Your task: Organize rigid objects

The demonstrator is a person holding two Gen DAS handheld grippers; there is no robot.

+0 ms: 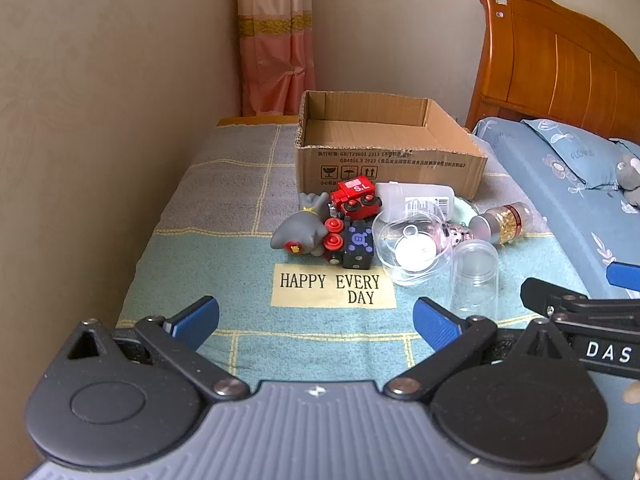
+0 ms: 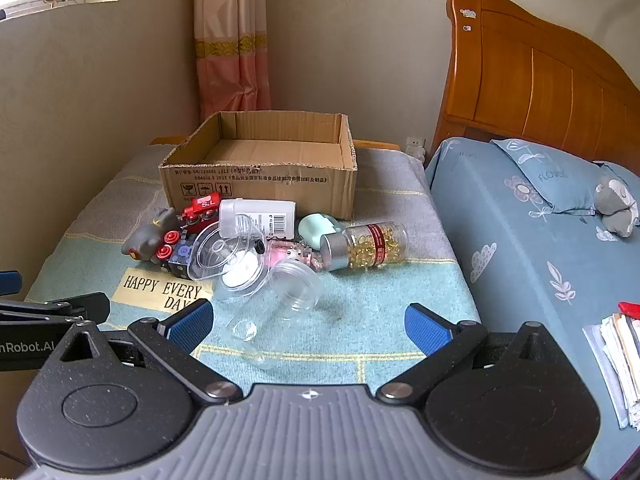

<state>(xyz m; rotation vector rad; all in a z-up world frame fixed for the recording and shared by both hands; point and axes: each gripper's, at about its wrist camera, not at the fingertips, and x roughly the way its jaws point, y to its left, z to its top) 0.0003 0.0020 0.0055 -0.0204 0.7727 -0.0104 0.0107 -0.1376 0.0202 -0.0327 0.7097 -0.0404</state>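
Note:
An open cardboard box point(image 1: 390, 164) point(image 2: 260, 184) stands at the back of a cloth-covered table; its inside looks bare. In front of it lies a pile: a grey toy figure point(image 1: 298, 232) point(image 2: 150, 238), a red toy train point(image 1: 354, 196) point(image 2: 200, 208), a black cube point(image 1: 358, 246), a white bottle point(image 1: 416, 198) point(image 2: 260, 214), a clear lidded dish point(image 1: 412, 246) point(image 2: 228, 258), a clear jar point(image 1: 476, 276) point(image 2: 276, 312) on its side, and a bottle of yellow capsules point(image 1: 500, 222) point(image 2: 364, 246). My left gripper point(image 1: 316, 322) and right gripper point(image 2: 308, 322) are both open and empty, near the front edge.
A mint-green case point(image 2: 316, 228) and a pink item point(image 2: 286, 254) lie in the pile. A bed with blue bedding point(image 2: 540, 240) and wooden headboard point(image 2: 540, 80) stands on the right. A wall point(image 1: 100, 140) runs along the left. Papers point(image 2: 616, 360) lie on the bed.

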